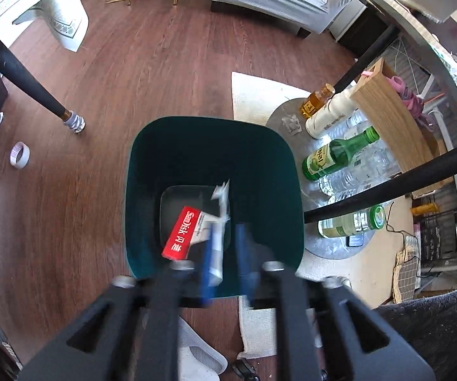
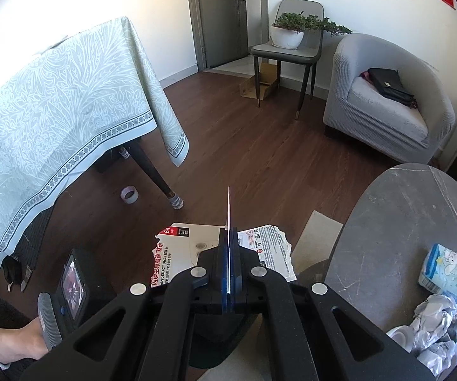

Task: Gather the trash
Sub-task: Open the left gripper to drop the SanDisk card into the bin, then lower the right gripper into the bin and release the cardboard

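In the left wrist view I look straight down into a dark green bin. A red SanDisk pack and a torn white scrap lie at its bottom. My left gripper hangs over the bin's near side, open, its blue fingers blurred. A pale strip of packaging is beside the left finger, and neither pad presses on it. In the right wrist view my right gripper is shut on a thin sheet seen edge-on. A torn white memory-card backing spreads flat behind the fingers; I cannot tell whether it joins the sheet.
Right of the bin, bottles including a green one crowd a round grey tray. A tape roll and a black table leg are on the wood floor to the left. The grey round table holds a tissue pack and crumpled paper.
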